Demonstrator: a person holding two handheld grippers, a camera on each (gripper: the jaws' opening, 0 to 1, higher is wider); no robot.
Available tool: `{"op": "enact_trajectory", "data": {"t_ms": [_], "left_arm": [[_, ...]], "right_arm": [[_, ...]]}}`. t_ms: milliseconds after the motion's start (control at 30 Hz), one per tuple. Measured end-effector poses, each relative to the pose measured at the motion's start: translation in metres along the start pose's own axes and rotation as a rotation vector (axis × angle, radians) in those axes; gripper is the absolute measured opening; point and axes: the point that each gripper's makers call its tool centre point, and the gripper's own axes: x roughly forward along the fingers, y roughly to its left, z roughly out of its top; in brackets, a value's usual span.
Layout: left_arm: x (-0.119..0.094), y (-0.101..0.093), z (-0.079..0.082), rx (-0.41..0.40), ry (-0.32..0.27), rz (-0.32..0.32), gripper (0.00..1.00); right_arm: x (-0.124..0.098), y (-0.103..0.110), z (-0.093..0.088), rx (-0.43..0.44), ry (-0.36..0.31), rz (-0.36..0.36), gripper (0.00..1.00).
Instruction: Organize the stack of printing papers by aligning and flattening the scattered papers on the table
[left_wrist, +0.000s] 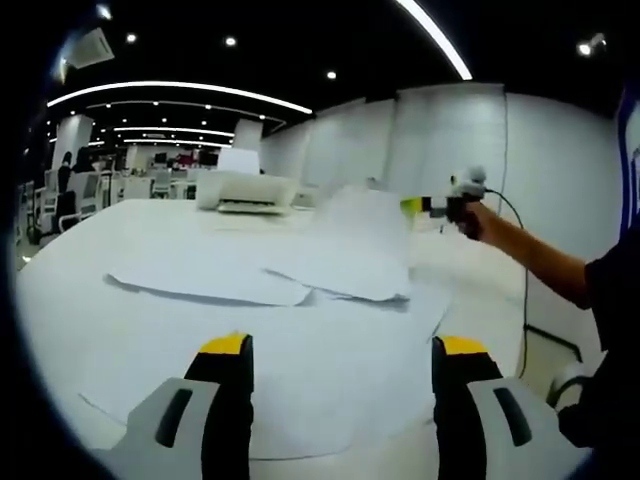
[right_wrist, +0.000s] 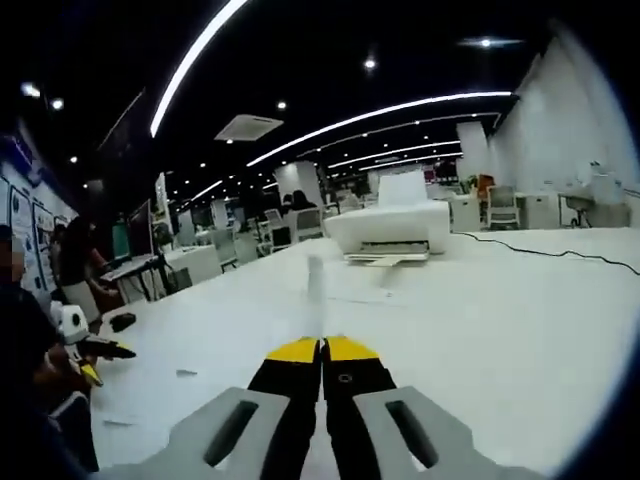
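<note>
An open-plan office under long ceiling light strips; a broad white desk (left_wrist: 120, 330) carries the work, with one white printer (left_wrist: 247, 190) at its far side.

Left claw (left_wrist: 340, 350): jaws apart, empty, poised over the sheets nearest the desk edge. Right claw (right_wrist: 322, 352): jaws together on a raised sheet (left_wrist: 365, 215), which is seen edge-on in the right gripper view, rising toward the printer.

Loose papers (left_wrist: 260, 280) lie short of the printer, overlapping and askew. At least three separate flat sheets can be counted there, plus the one lifted; the exact total cannot be told where they overlap. One cable (right_wrist: 560, 250) trails across the desk beside the printer.

Risks, as judged: the lifted sheet is pinched at one edge and may crease or tear if pulled sideways. It may also slip free and drift further from the printer. Lowered carelessly, it could drag the sheets beneath further out of line.
</note>
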Motion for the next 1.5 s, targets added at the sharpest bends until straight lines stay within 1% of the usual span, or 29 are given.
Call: {"op": "enact_trajectory", "data": {"t_ms": [200,233,333,367,400,433,467,500,533,600,667,733,767,833,867,933,1033,1067,1100,1133,1200,1267,1433,1500], "left_arm": [[0.001,-0.003,0.003,0.003,-0.001,-0.006,0.75],[0.001,-0.004,0.003,0.005,0.000,-0.007,0.75],[0.001,-0.003,0.005,0.008,-0.001,-0.007,0.75],[0.002,-0.002,0.006,0.005,-0.003,-0.007,0.75],[0.002,-0.002,0.007,0.005,-0.003,-0.007,0.75],[0.004,-0.002,0.008,0.003,-0.004,-0.009,0.75],[0.006,-0.002,0.009,0.000,-0.005,-0.011,0.75],[0.007,-0.002,0.009,-0.002,-0.006,-0.013,0.75],[0.008,-0.003,0.010,-0.004,-0.009,-0.017,0.75],[0.011,-0.005,0.010,-0.007,-0.009,-0.024,0.75],[0.012,-0.006,0.010,-0.006,-0.008,-0.029,0.75],[0.012,-0.008,0.011,-0.003,-0.007,-0.032,0.75],[0.012,-0.008,0.011,-0.002,-0.006,-0.032,0.75],[0.012,-0.008,0.012,0.000,-0.009,-0.031,0.75],[0.012,-0.008,0.013,0.000,-0.009,-0.031,0.75],[0.012,-0.008,0.013,0.002,-0.009,-0.031,0.75],[0.013,-0.009,0.012,0.005,-0.004,-0.032,0.75],[0.013,-0.009,0.012,0.005,-0.003,-0.033,0.75],[0.013,-0.010,0.012,0.004,-0.003,-0.034,0.75],[0.013,-0.010,0.012,0.003,-0.004,-0.035,0.75],[0.013,-0.010,0.013,0.004,-0.006,-0.032,0.75],[0.014,-0.010,0.015,0.002,-0.013,-0.035,0.75],[0.013,-0.015,0.021,0.002,-0.026,-0.044,0.75],[0.013,-0.017,0.022,0.003,-0.029,-0.049,0.75]], "right_arm": [[-0.011,0.028,0.011,-0.059,0.016,0.072,0.00],[-0.014,0.038,0.014,-0.071,0.019,0.107,0.00],[-0.021,0.054,0.023,-0.096,0.018,0.165,0.00],[-0.026,0.066,0.026,-0.103,0.022,0.207,0.00],[-0.029,0.074,0.028,-0.084,0.027,0.244,0.00],[-0.032,0.081,0.029,-0.037,0.048,0.283,0.00],[-0.036,0.090,0.027,-0.006,0.067,0.303,0.00],[-0.038,0.096,0.028,0.001,0.072,0.325,0.00],[-0.040,0.099,0.030,-0.013,0.067,0.338,0.00],[-0.043,0.102,0.031,-0.013,0.069,0.340,0.00],[-0.048,0.110,0.027,-0.005,0.092,0.364,0.00],[-0.057,0.123,0.020,-0.004,0.123,0.411,0.00],[-0.060,0.127,0.019,-0.011,0.135,0.418,0.00],[-0.067,0.139,0.018,-0.042,0.145,0.447,0.00],[-0.070,0.142,0.020,-0.043,0.144,0.463,0.00],[-0.080,0.154,0.027,-0.053,0.150,0.536,0.00],[-0.093,0.166,0.035,-0.066,0.157,0.610,0.00],[-0.096,0.167,0.039,-0.056,0.161,0.618,0.00],[-0.100,0.169,0.039,-0.048,0.185,0.636,0.00],[-0.102,0.170,0.040,-0.049,0.197,0.639,0.00],[-0.106,0.172,0.045,-0.064,0.197,0.640,0.00],[-0.113,0.179,0.053,-0.062,0.196,0.671,0.00],[-0.135,0.202,0.085,-0.066,0.137,0.739,0.00],[-0.146,0.216,0.096,-0.074,0.119,0.778,0.00]]}}
